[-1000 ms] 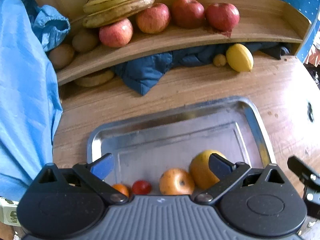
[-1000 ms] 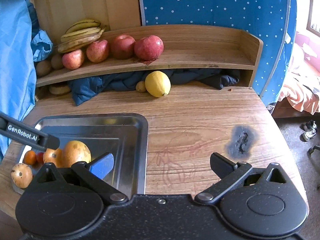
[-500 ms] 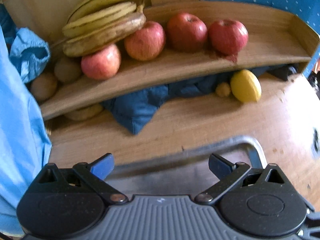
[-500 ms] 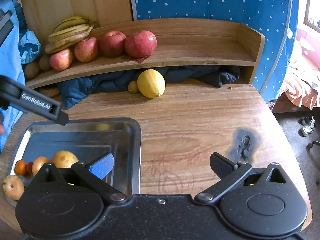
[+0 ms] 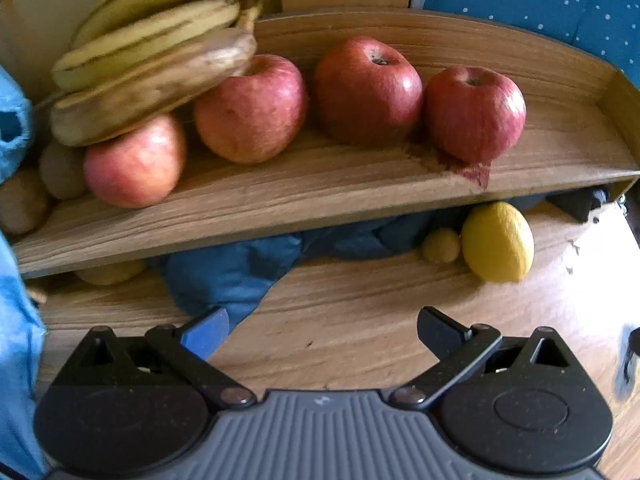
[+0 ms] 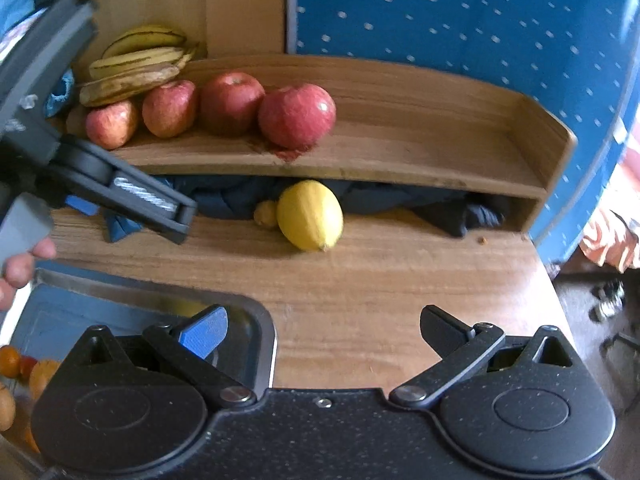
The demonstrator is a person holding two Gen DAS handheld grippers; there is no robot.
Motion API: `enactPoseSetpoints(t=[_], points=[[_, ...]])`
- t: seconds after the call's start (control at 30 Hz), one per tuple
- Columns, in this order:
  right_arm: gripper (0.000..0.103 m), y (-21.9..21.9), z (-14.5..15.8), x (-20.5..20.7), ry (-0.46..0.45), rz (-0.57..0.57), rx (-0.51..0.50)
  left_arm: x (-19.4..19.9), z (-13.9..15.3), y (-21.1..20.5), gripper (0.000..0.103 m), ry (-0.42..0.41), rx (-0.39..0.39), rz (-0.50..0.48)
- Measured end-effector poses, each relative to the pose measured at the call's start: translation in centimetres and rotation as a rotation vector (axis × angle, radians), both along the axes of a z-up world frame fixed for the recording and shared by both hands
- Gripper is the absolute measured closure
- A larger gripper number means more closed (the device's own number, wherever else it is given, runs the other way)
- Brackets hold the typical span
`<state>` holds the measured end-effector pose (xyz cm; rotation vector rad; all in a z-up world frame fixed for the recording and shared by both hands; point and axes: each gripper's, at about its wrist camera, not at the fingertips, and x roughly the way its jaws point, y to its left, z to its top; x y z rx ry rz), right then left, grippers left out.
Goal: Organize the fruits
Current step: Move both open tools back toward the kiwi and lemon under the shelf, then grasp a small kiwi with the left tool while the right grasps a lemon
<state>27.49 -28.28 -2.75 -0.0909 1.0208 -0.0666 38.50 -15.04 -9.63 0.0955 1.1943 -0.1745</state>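
Observation:
Several red apples (image 5: pixel 368 92) and a bunch of bananas (image 5: pixel 152 52) sit on a wooden shelf (image 5: pixel 320 192); they also show in the right wrist view (image 6: pixel 296 116). A yellow lemon (image 5: pixel 498 242) lies on the table below the shelf, with a small yellow fruit (image 5: pixel 440 246) beside it. My left gripper (image 5: pixel 322 330) is open and empty, close in front of the shelf. My right gripper (image 6: pixel 324 332) is open and empty, over the table by the corner of a metal tray (image 6: pixel 256 320). The lemon (image 6: pixel 310 216) lies ahead of it. Small fruits (image 6: pixel 24 368) lie in the tray.
A dark blue cloth (image 5: pixel 232 276) is bunched under the shelf. Brown kiwis (image 5: pixel 60 172) sit at the shelf's left end. Light blue fabric (image 5: pixel 16 360) hangs on the left. The left gripper's body (image 6: pixel 80 168) crosses the right wrist view. A blue dotted wall (image 6: pixel 460 20) stands behind.
My left gripper has moved forward from over the tray to close in front of the shelf. My right gripper has moved forward toward the lemon. Both stayed open.

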Motion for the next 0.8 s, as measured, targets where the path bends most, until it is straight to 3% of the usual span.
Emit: enactPoseSetpoints(t=[0.33, 0.8], points=[[0.001, 0.6, -2.3, 3.7, 0.027, 0.041, -0.1, 2.4, -1.9, -1.1, 0.001, 0.034, -0.105, -0.047], [0.015, 1.4, -5.6, 7.9, 0.046, 0.153, -0.176, 3.4, -3.7, -0.8, 0.001, 0.065, -0.158, -0.022]])
